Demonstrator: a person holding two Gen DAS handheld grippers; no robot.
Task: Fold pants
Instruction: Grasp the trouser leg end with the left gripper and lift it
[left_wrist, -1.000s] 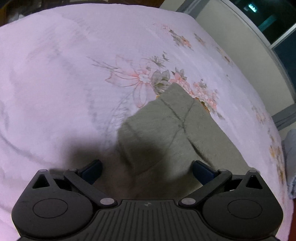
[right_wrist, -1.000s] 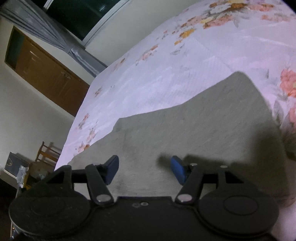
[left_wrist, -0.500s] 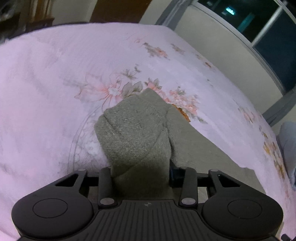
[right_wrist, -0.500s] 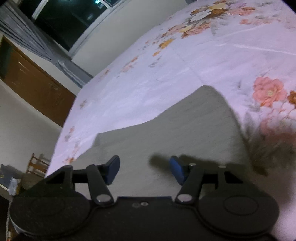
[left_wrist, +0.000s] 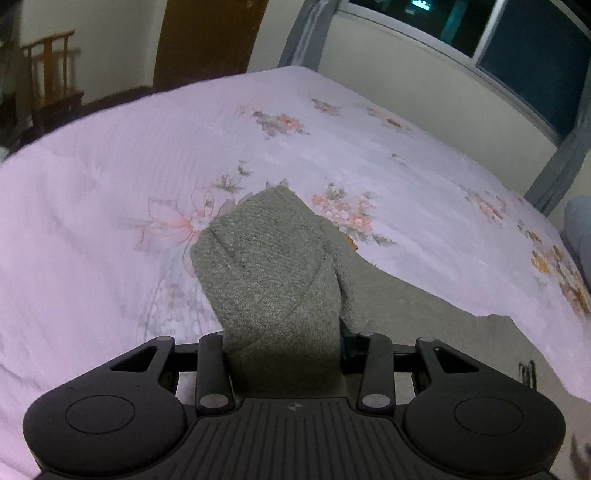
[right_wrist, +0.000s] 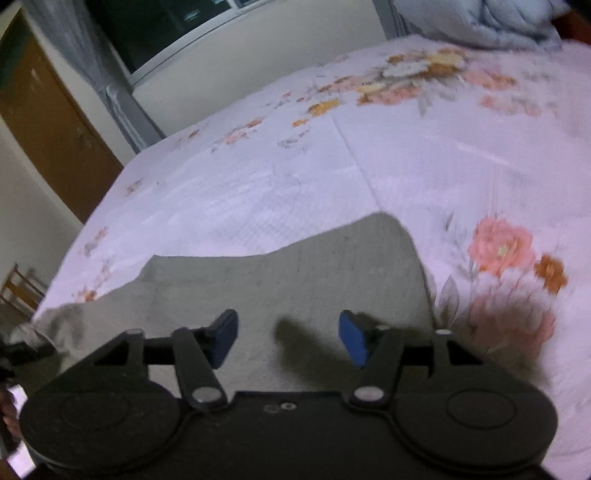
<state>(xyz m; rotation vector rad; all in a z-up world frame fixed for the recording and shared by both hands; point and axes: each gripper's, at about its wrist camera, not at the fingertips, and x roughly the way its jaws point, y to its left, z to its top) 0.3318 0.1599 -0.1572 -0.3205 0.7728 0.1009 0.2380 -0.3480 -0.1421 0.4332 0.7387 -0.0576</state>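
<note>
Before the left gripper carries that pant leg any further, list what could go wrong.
1. The left gripper pinches a thick bunch of the grey pants; a layer could slip out mid-fold.
2. The right gripper hovers with its jaws open over the flat part of the pants and pins nothing, so the whole garment may drag across the floral bedsheet.
3. The lifted fabric is twisted, so the fold may land crooked.

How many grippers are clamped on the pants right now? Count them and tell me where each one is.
1. The left gripper is shut on a lifted end of the grey pants. The right gripper hangs open above the flat part of the pants, gripping nothing.
</note>
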